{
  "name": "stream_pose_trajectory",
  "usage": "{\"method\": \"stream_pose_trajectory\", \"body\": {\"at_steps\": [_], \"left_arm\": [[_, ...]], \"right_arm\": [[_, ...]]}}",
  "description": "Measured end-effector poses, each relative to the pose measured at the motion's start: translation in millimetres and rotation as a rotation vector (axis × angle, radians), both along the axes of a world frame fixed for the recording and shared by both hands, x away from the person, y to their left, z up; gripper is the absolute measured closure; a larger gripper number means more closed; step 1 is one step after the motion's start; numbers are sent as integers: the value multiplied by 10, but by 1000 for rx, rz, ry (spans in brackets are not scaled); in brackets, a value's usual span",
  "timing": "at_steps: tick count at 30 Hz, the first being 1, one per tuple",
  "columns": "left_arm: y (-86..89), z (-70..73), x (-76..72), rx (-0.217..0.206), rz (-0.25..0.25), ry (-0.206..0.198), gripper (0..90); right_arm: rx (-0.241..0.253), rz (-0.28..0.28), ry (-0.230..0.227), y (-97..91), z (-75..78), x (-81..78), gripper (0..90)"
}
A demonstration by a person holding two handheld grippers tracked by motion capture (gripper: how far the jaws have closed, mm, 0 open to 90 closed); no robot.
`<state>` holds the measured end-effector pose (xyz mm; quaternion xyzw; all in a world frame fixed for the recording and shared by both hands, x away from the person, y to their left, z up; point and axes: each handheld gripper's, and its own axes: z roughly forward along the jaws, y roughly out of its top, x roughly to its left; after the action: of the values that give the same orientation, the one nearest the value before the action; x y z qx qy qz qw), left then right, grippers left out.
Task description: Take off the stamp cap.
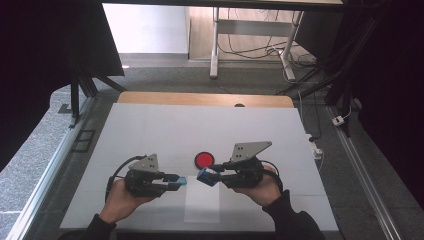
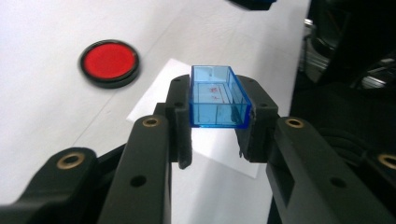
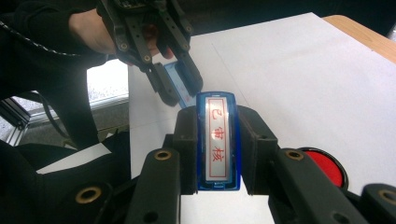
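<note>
Fingers, left: clamped on blue stamp cap
Fingers, right: clamped on blue stamp
Red ink pad: just beyond stamp

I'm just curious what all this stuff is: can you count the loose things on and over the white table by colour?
Blue: 2, a clear blue cap held in the left gripper and a blue stamp held in the right gripper.
Red: 1, a round red ink pad in a black rim.
White: 1, a paper sheet on the table.
Total: 4
</note>
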<state>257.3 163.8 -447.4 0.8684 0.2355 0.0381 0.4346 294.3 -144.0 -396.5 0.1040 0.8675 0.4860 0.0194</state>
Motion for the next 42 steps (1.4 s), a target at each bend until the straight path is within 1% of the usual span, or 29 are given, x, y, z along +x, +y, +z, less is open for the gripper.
{"method": "stream_pose_trajectory", "body": {"at_steps": [3, 5, 6, 9, 12, 14, 17, 19, 21, 24, 27, 29, 36, 42], "left_arm": [[67, -10, -40, -1, 31, 0, 689], [112, -16, -77, -1, 57, -8, 688], [137, -17, -93, 2, 66, -6, 689], [218, -27, -146, -11, 100, 5, 688], [292, -37, -214, 5, 139, -17, 688], [345, -51, -253, 7, 161, -22, 689], [424, -73, -308, -1, 190, -19, 688], [469, -84, -345, -12, 208, -9, 688], [511, -95, -383, -14, 230, -4, 688], [582, -120, -435, -22, 250, 9, 688], [652, -134, -480, -22, 269, 21, 688], [696, -134, -508, -34, 280, 30, 688], [811, -150, -617, -28, 318, 21, 686], [926, -173, -690, -44, 363, 42, 686]], "right_arm": [[-4, -6, 0, -9, -3, 0, 708], [4, -1, 3, -14, -4, 0, 708], [5, -1, 3, -16, -3, -1, 708], [1, -4, 2, -18, -2, -3, 707], [-6, -10, -1, -18, -10, 0, 707], [-10, -11, -7, -17, -15, 4, 708], [-11, -12, -10, -14, -17, 2, 708], [-14, -15, -13, -12, -18, 1, 707], [-16, -18, -15, -12, -21, 2, 707], [-20, -30, -17, -12, -27, 3, 708], [-23, -35, -21, -16, -26, 5, 707], [-21, -40, -24, -15, -25, 2, 708], [-21, -61, -18, -20, -30, 6, 707], [-32, -78, -23, -22, -36, 8, 707]]}}
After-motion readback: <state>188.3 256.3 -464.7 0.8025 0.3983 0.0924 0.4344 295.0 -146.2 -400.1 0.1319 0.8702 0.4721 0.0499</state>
